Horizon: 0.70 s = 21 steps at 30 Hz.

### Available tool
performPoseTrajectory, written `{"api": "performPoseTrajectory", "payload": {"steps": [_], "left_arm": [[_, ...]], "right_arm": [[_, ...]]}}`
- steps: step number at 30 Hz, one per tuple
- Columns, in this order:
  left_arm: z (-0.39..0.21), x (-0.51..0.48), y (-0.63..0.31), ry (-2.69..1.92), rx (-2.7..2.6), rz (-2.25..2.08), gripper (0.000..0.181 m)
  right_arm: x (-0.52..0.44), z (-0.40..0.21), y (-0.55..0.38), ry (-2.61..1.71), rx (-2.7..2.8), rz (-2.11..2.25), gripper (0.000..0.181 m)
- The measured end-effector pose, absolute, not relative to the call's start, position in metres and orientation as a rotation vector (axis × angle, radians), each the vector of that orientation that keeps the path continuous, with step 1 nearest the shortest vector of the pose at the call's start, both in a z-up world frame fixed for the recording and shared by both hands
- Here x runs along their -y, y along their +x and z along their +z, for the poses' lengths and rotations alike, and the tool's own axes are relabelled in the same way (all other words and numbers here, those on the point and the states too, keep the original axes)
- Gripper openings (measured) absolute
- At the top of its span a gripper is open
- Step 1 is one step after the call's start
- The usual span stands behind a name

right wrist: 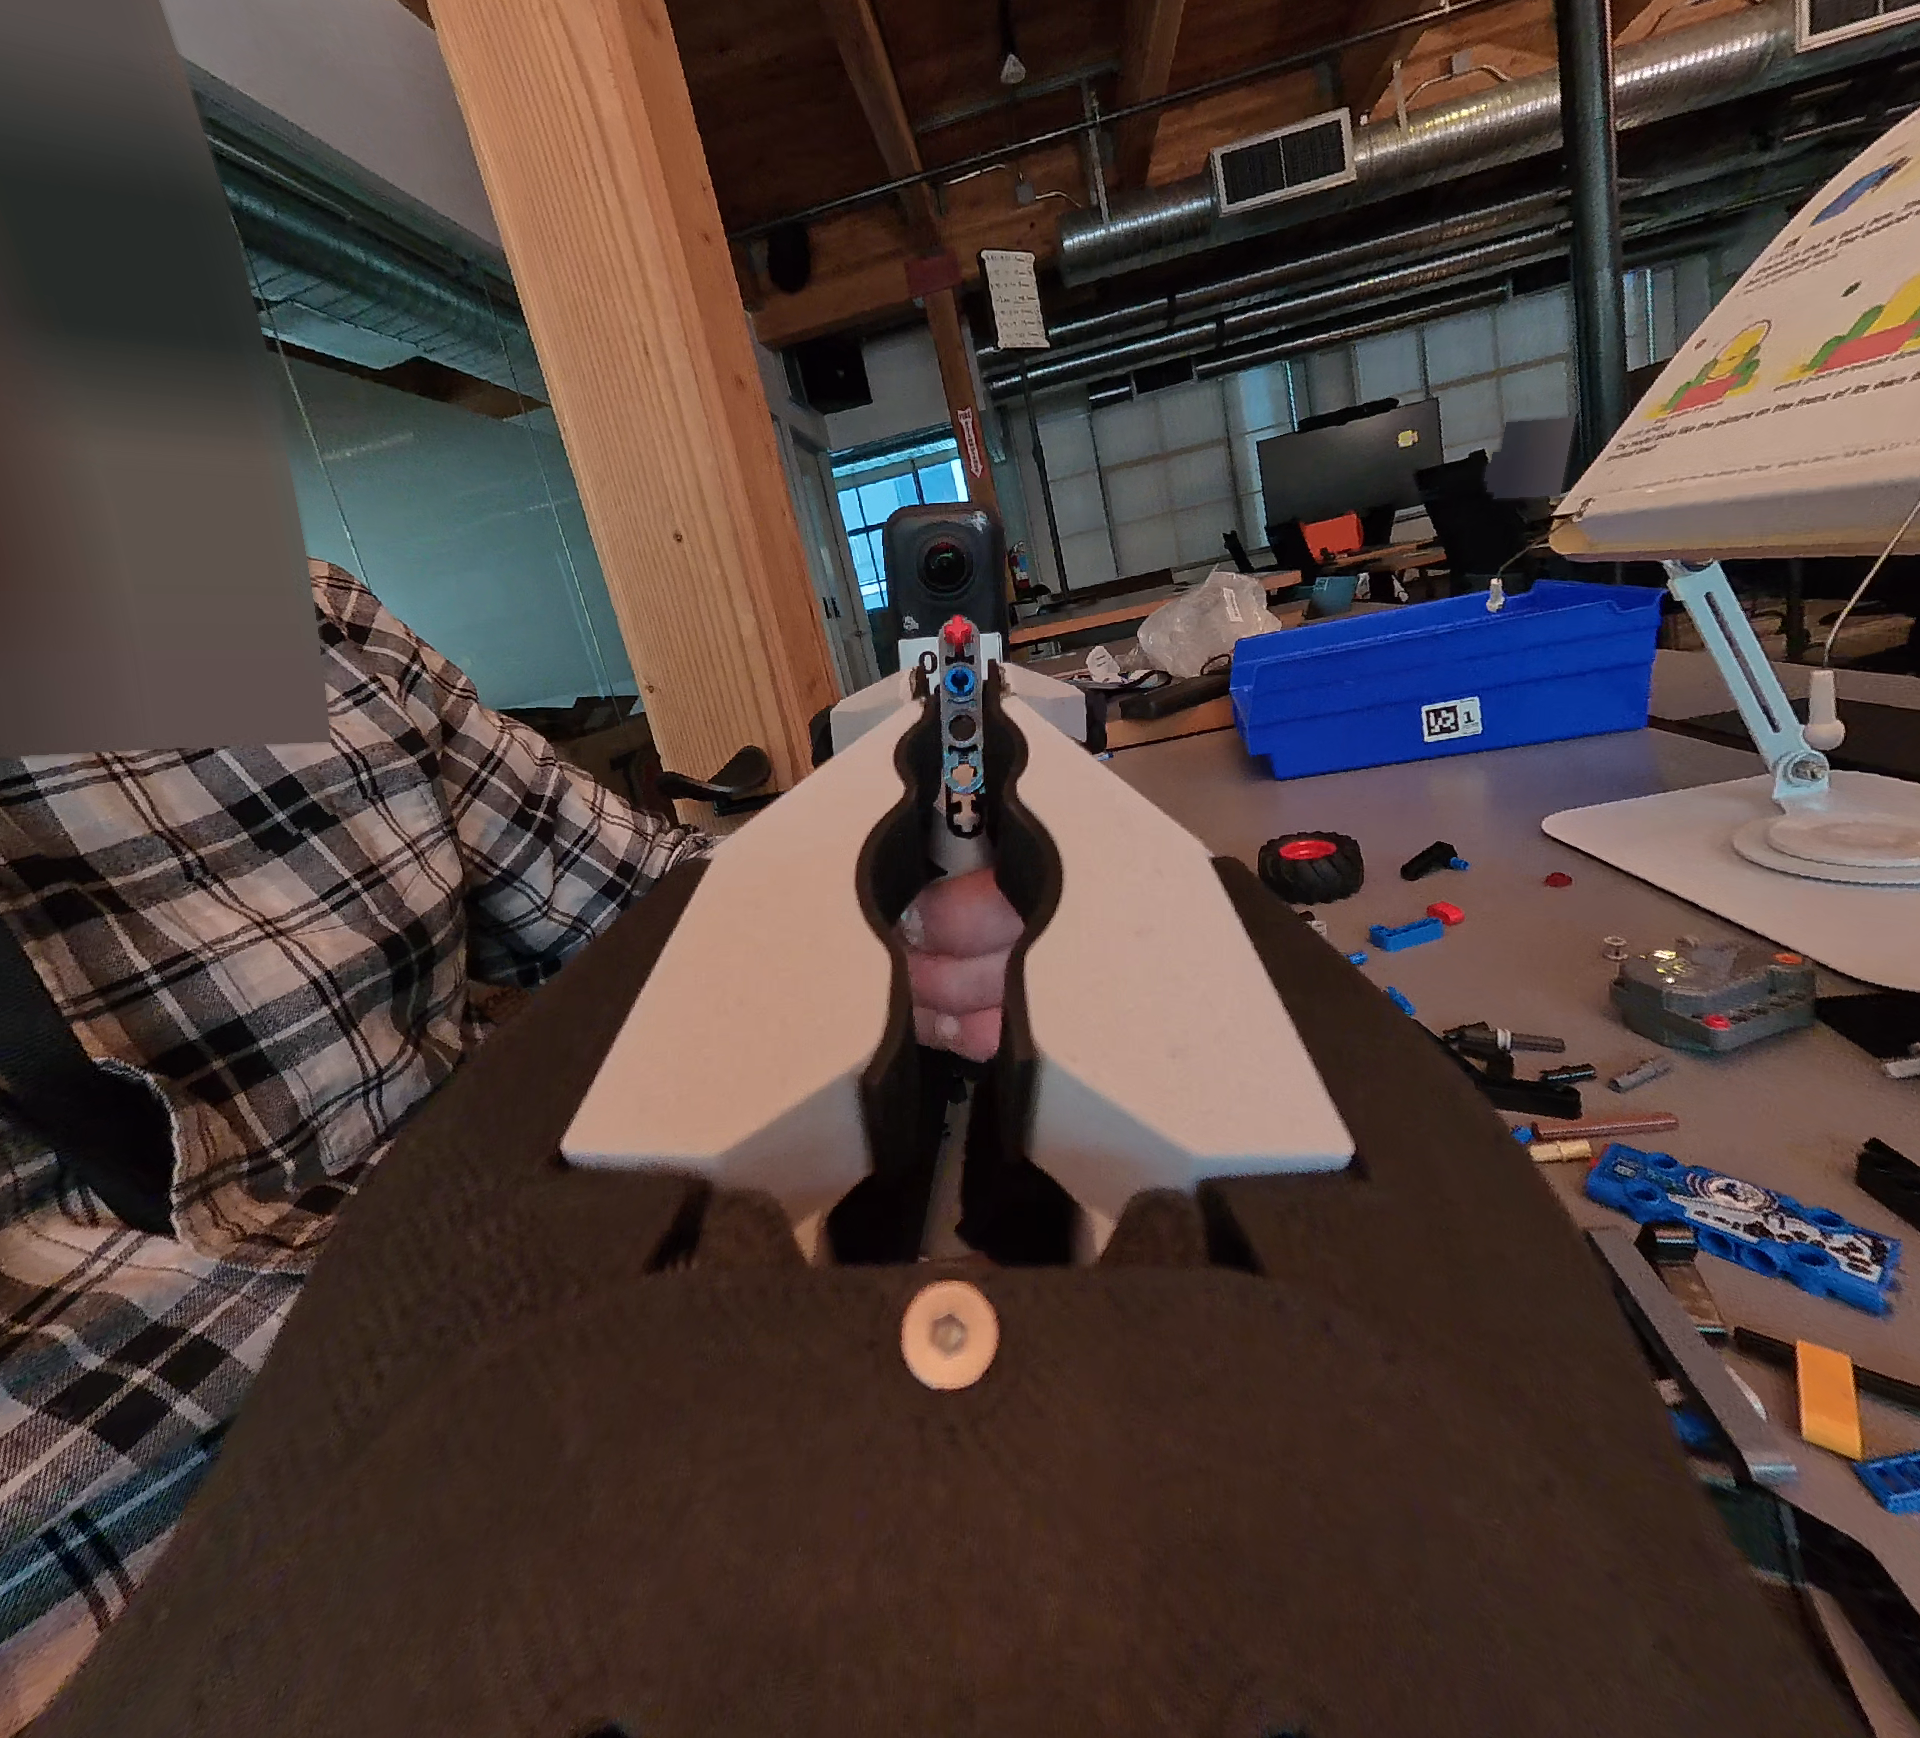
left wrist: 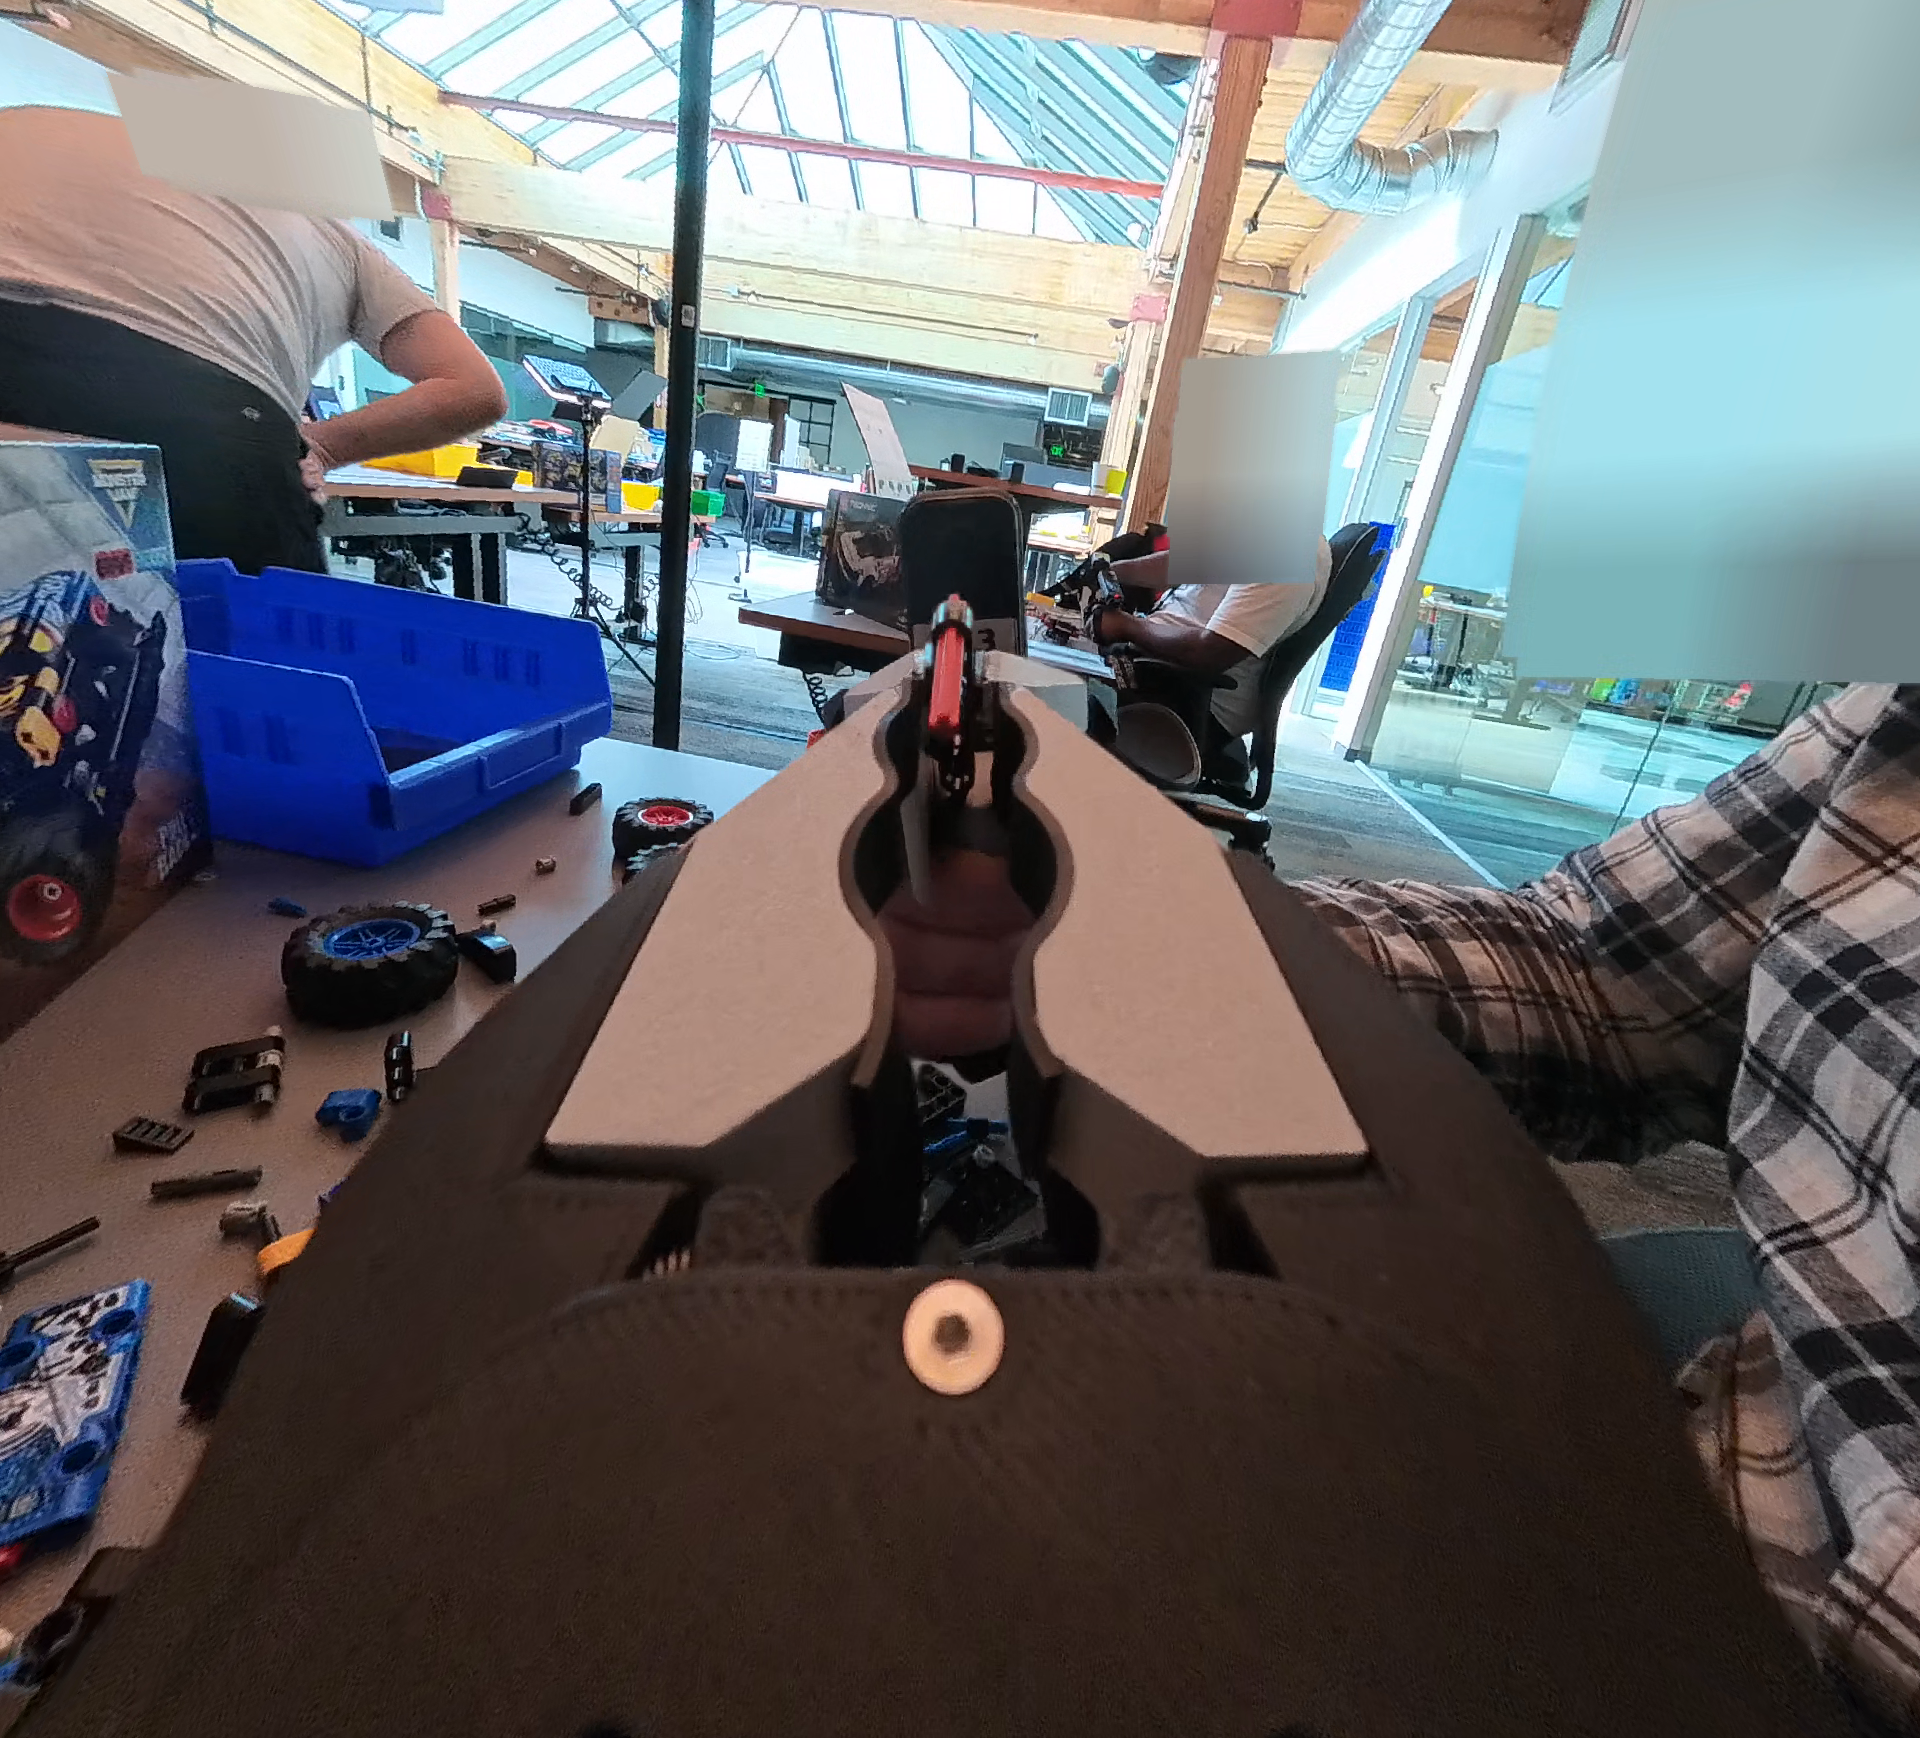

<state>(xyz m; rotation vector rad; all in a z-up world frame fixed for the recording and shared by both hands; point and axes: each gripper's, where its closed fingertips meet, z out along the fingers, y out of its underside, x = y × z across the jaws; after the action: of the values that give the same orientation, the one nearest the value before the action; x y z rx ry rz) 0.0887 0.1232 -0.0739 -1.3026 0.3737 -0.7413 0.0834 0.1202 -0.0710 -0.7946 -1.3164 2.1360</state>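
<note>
Grey tabletop (left wrist: 125,1013) strewn with small toy-brick parts, timber-beamed workshop all round. Left gripper (left wrist: 951,680) and right gripper (right wrist: 961,686) meet tip to tip, both closed on 1 small grey holed beam assembly with red and blue pins (right wrist: 961,732). Left view alone catches the blue-hubbed black rubber wheel (left wrist: 369,961); right view alone, the white tilted booklet stand (right wrist: 1766,732).

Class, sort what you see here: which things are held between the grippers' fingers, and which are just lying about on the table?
Held:
left gripper: red-and-black piece
right gripper: grey beam with holes

Lying about:
blue-hubbed wheel
red-hubbed wheel
blue bin
printed blue panel
grey motor block
</note>
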Motion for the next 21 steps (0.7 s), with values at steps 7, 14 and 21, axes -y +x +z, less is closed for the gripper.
{"api": "performPoseTrajectory", "payload": {"steps": [7, 14, 21], "left_arm": [[-0.068, -0.127, 0.09, -1.267, -0.312, -0.749, 0.006], [-0.064, -0.126, 0.091, -1.238, -0.302, -0.763, 0.002], [-0.062, -0.126, 0.091, -1.227, -0.27, -0.813, 0.002]], "right_arm": [[-0.127, -0.063, 0.088, -0.769, 1.244, 2.149, 0.004], [-0.123, -0.064, 0.088, -0.764, 1.263, 2.132, 0.005], [-0.121, -0.065, 0.087, -0.769, 1.286, 2.086, 0.005]]}}
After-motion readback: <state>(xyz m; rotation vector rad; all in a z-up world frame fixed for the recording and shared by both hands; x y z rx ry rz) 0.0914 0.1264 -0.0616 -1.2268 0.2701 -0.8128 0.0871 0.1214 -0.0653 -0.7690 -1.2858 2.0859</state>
